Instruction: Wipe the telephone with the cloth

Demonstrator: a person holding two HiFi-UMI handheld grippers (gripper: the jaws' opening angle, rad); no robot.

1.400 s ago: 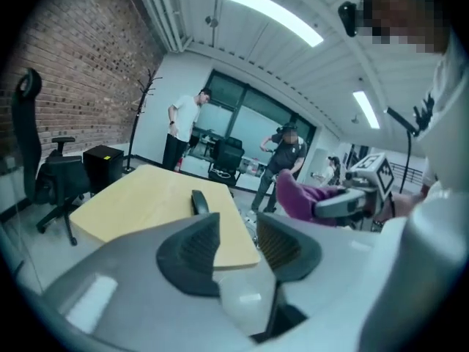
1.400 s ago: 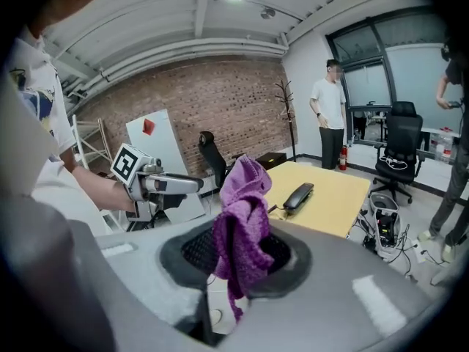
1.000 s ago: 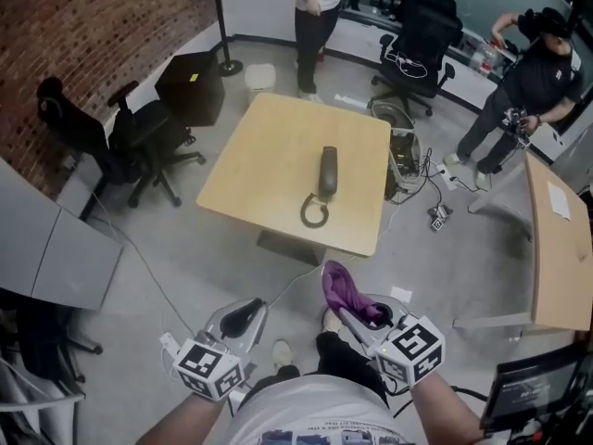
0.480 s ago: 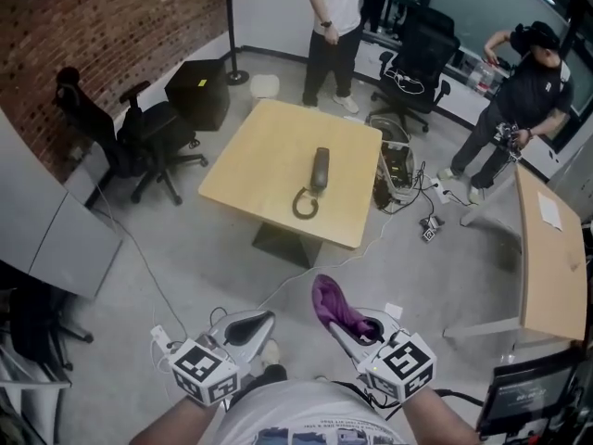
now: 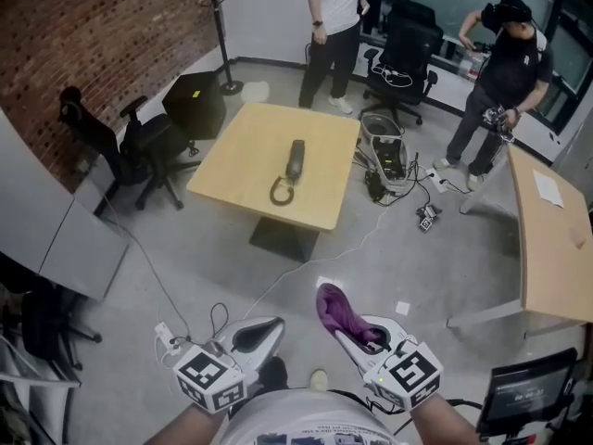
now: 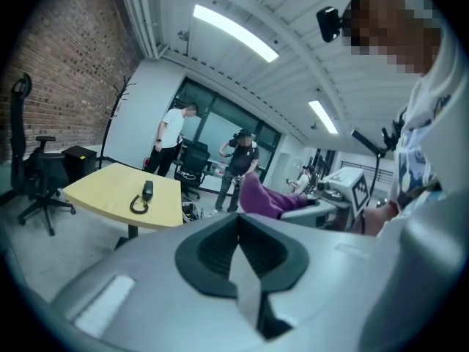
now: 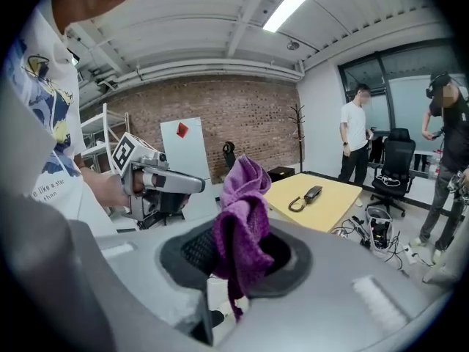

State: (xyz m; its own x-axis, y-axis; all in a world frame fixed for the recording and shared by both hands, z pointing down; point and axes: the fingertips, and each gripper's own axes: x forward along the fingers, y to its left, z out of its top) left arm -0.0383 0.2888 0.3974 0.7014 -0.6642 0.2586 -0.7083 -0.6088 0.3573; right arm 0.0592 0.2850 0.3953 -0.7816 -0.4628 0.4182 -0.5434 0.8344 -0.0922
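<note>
The right tool [image 5: 352, 334] grips the purple cloth [image 5: 334, 310], which bunches up out of its jaws. The left tool [image 5: 255, 335] is closed on nothing. The telephone [image 5: 295, 159] lies on the yellow table [image 5: 232, 160], far across the floor. Best to get close first, then lay the loose bunch on the handset, with the left tool steadying it.

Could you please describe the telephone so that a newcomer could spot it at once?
Near the brick wall stands a pale wooden table with rounded corners. On its top lies the telephone, a slim dark handset with its cord curled into a loop at one end. It is the only thing on that table.
</note>
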